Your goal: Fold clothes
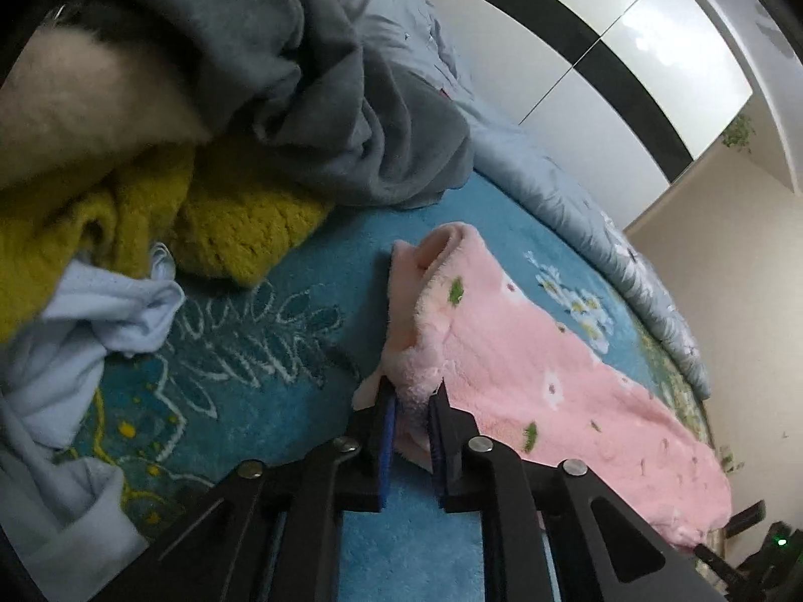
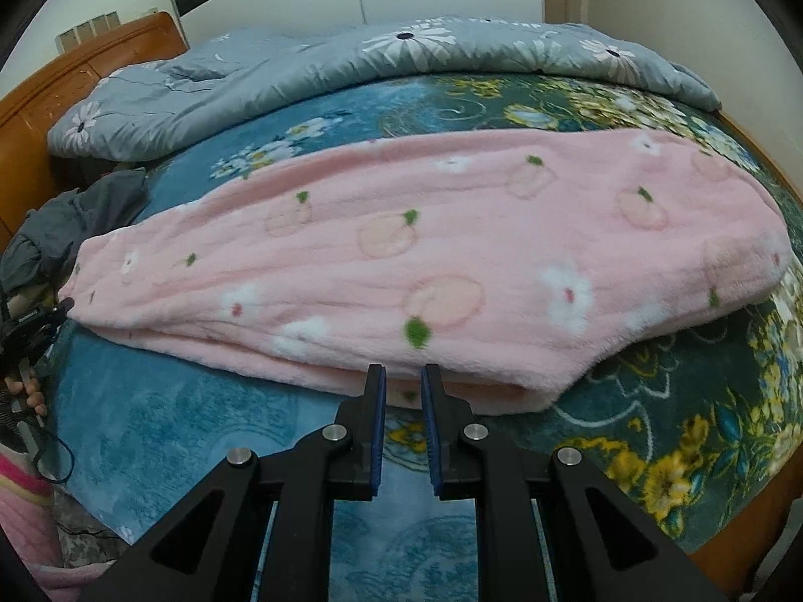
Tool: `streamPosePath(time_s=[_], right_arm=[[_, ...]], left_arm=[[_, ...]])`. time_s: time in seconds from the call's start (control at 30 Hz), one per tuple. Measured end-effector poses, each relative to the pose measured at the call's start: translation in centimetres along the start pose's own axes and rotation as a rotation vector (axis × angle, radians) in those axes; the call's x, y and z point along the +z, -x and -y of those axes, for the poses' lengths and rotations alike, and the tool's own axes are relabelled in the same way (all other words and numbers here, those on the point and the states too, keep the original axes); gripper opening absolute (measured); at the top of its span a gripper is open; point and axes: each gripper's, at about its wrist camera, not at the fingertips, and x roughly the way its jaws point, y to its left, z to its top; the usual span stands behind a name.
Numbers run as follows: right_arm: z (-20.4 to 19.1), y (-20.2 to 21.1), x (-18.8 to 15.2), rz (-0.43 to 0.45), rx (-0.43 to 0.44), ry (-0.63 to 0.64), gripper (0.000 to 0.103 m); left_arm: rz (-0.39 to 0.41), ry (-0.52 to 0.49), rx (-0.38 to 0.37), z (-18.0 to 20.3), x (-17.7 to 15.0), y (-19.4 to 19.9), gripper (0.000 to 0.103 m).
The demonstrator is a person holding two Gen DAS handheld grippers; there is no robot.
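Observation:
A pink fleece garment (image 2: 426, 251) with peach and flower prints lies folded lengthwise across the blue floral bed cover (image 2: 150, 431). It also shows in the left wrist view (image 1: 527, 376). My left gripper (image 1: 414, 401) is shut on the garment's near corner, with fleece pinched between its blue pads. My right gripper (image 2: 403, 376) sits at the garment's front edge, its jaws a narrow gap apart with the lower pink layer seen between them; no clear pinch shows. The left gripper also appears at the left edge of the right wrist view (image 2: 45, 316).
A pile of clothes lies to the left: a grey garment (image 1: 321, 80), a mustard knit (image 1: 226, 231) and a pale blue one (image 1: 90, 331). A grey floral quilt (image 2: 321, 70) runs along the bed's far side. A wooden headboard (image 2: 30, 115) and white wardrobe doors (image 1: 627, 65) stand behind.

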Motion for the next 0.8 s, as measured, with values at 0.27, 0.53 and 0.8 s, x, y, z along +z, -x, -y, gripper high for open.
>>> streamPosePath(time_s=[0.27, 0.53, 0.8], right_arm=[[-1.2, -0.6, 0.1, -0.011, 0.017, 0.019, 0.014], [-0.7, -0.4, -0.1, -0.014, 0.020, 0.007, 0.014], [-0.8, -0.8, -0.5, -0.034, 0.031, 0.002, 0.014]], left_arm=[[-0.027, 0.063, -0.041, -1.8, 0.4, -1.1, 0.056], [0.018, -0.017, -0.104, 1.9, 0.2, -0.1, 0.020], [0.031, -0.450, -0.070, 14.1, -3.5, -1.2, 0.017]])
